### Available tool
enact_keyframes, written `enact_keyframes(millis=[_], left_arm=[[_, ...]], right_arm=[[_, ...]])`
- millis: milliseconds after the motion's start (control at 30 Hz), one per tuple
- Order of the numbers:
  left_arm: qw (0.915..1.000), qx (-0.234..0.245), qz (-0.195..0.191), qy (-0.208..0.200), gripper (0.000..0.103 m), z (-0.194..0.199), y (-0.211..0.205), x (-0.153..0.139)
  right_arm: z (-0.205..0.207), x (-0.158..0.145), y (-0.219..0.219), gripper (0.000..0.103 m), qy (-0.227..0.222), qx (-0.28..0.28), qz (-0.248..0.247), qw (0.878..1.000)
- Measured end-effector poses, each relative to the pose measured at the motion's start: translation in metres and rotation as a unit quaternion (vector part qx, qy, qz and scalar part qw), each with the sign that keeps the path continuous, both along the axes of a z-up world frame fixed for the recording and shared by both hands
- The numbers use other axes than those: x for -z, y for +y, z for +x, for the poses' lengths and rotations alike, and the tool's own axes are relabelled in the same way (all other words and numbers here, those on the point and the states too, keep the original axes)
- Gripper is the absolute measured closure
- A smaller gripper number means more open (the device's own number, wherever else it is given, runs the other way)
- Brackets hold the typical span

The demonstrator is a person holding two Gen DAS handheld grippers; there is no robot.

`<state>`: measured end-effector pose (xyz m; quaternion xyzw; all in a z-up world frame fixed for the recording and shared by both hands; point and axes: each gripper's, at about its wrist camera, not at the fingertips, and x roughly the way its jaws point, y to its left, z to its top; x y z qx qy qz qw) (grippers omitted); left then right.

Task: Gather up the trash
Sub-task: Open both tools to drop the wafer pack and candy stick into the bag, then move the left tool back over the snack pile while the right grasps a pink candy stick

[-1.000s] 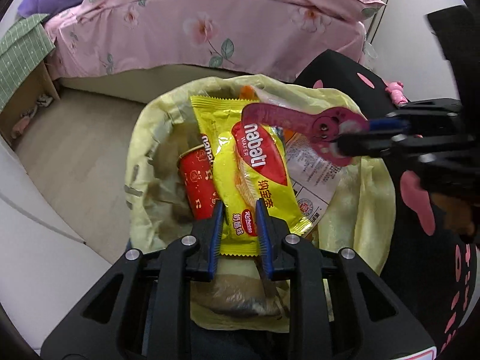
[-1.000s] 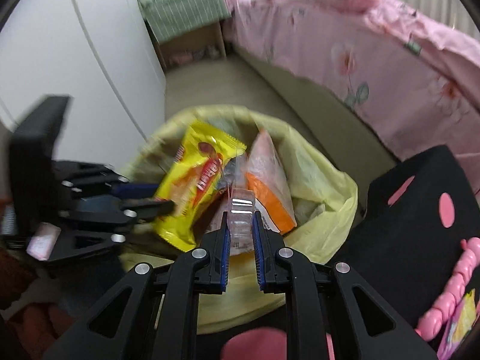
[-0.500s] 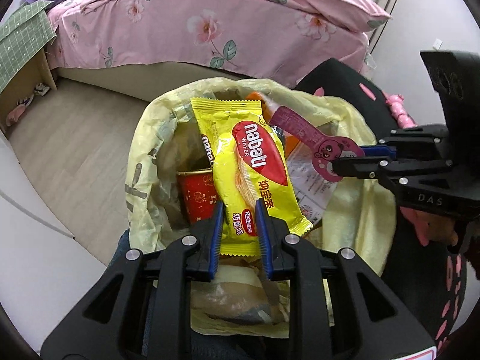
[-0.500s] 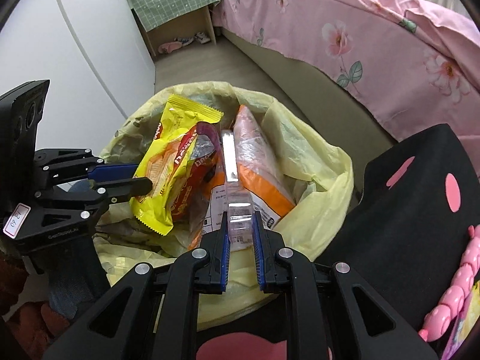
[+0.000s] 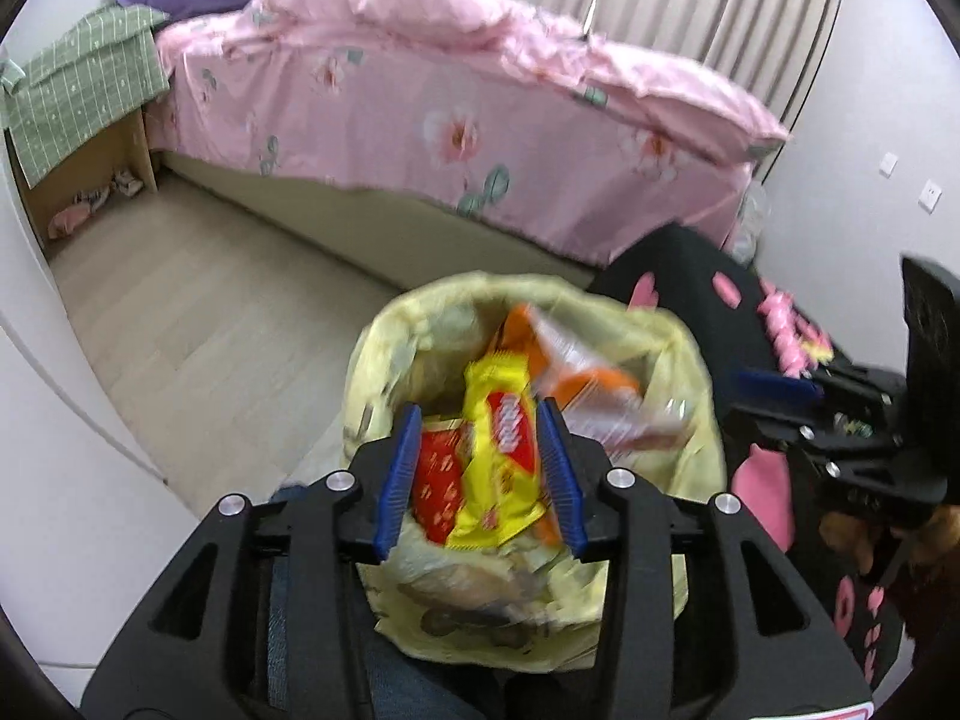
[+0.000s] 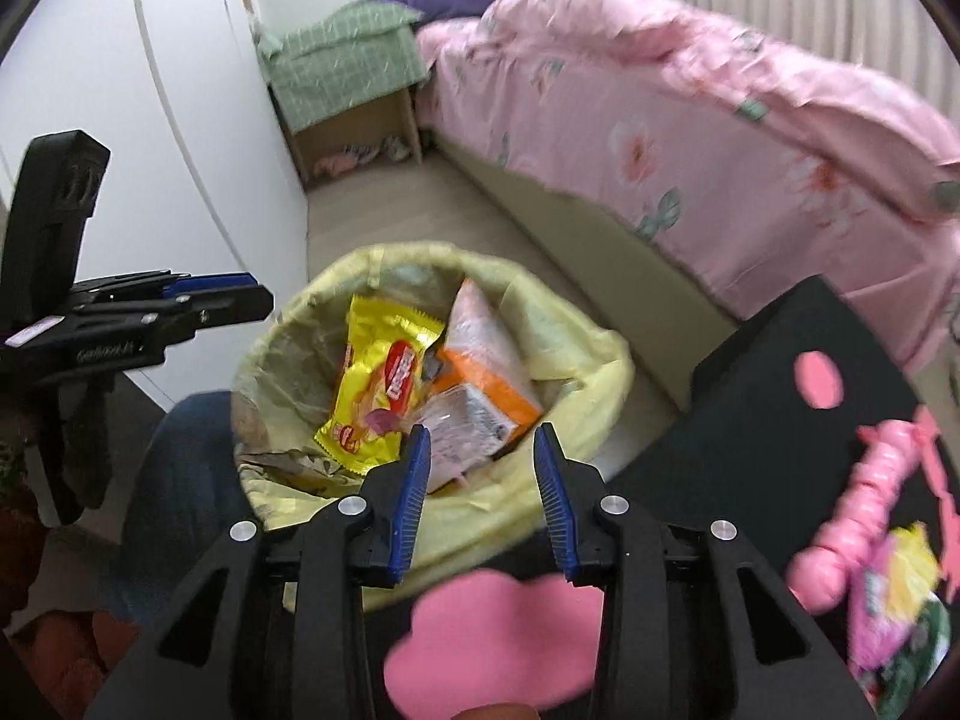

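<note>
Beside the pink bed (image 5: 456,120), on the wooden floor, my yellow wrapper (image 5: 501,450) lies in the lined trash bag (image 6: 600,360); light, crinkly, slippery, best pinched at a sealed edge; left claw (image 5: 480,474) and right claw (image 6: 483,495) both hang spread, empty.

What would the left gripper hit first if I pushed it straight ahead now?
Most likely the yellow snack wrapper, which lies between the open left gripper fingers in its view, on top of the trash in the yellow bin bag. Depth is unclear.
</note>
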<state>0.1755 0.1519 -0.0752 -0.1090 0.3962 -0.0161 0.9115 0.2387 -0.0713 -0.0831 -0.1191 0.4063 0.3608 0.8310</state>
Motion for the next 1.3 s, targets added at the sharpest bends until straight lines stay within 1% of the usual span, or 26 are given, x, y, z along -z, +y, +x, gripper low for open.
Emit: enact_keyframes(millis=[100, 200, 300, 400, 500, 600, 633, 700, 733, 767, 833, 967, 1033, 1167, 1267, 1300], left_arm=[[0.9993, 0.012, -0.002, -0.036, 0.061, 0.000, -0.016, -0.018], [0.9976, 0.034, -0.011, -0.059, 0.060, 0.003, -0.040, -0.029], [0.9948, 0.072, -0.021, -0.068, 0.059, 0.009, -0.073, -0.034], [0.9899, 0.122, -0.019, -0.070, 0.057, 0.015, -0.112, -0.035], [0.9828, 0.171, -0.015, -0.067, 0.057, 0.019, -0.153, -0.033], [0.9763, 0.207, -0.012, -0.060, 0.057, 0.022, -0.187, -0.028], [0.9743, 0.218, -0.010, -0.058, 0.057, 0.022, -0.196, -0.026], [0.9698, 0.237, -0.011, -0.057, 0.057, 0.022, -0.216, -0.022], [0.9679, 0.245, -0.015, -0.055, 0.057, 0.024, -0.226, -0.021], [0.9666, 0.250, -0.018, -0.055, 0.057, 0.021, -0.231, -0.019], [0.9629, 0.264, -0.020, -0.052, 0.057, 0.022, -0.249, -0.016], [0.9534, 0.297, -0.012, -0.051, 0.057, 0.023, -0.280, -0.016], [0.9490, 0.311, -0.008, -0.053, 0.057, 0.022, -0.292, -0.016], [0.9467, 0.319, -0.005, -0.043, 0.057, 0.025, -0.309, -0.010], [0.9472, 0.319, -0.005, -0.035, 0.057, 0.026, -0.311, -0.003], [0.9477, 0.318, -0.005, -0.032, 0.057, 0.026, -0.312, 0.000]], right_arm=[[-0.013, -0.019, -0.031, 0.068, -0.028, 0.023, 0.012, 0.999], [-0.030, -0.041, -0.079, 0.065, -0.057, 0.064, 0.028, 0.996], [-0.039, -0.054, -0.126, 0.056, -0.077, 0.106, 0.039, 0.991], [-0.051, -0.063, -0.177, 0.053, -0.092, 0.159, 0.046, 0.982], [-0.065, -0.062, -0.226, 0.052, -0.103, 0.208, 0.027, 0.972], [-0.081, -0.055, -0.268, 0.052, -0.100, 0.255, 0.008, 0.962], [-0.087, -0.050, -0.282, 0.052, -0.099, 0.276, 0.001, 0.956], [-0.098, -0.038, -0.307, 0.052, -0.098, 0.324, -0.010, 0.941], [-0.102, -0.031, -0.316, 0.052, -0.094, 0.340, -0.013, 0.936], [-0.103, -0.021, -0.327, 0.052, -0.084, 0.360, -0.018, 0.929], [-0.104, -0.001, -0.342, 0.052, -0.061, 0.385, -0.019, 0.921], [-0.098, 0.029, -0.359, 0.052, -0.018, 0.412, 0.009, 0.911], [-0.093, 0.037, -0.361, 0.052, -0.015, 0.421, 0.017, 0.907], [-0.082, 0.043, -0.364, 0.054, -0.013, 0.436, 0.017, 0.900], [-0.071, 0.056, -0.371, 0.066, 0.014, 0.450, 0.020, 0.893], [-0.069, 0.062, -0.373, 0.068, 0.022, 0.450, 0.022, 0.892]])
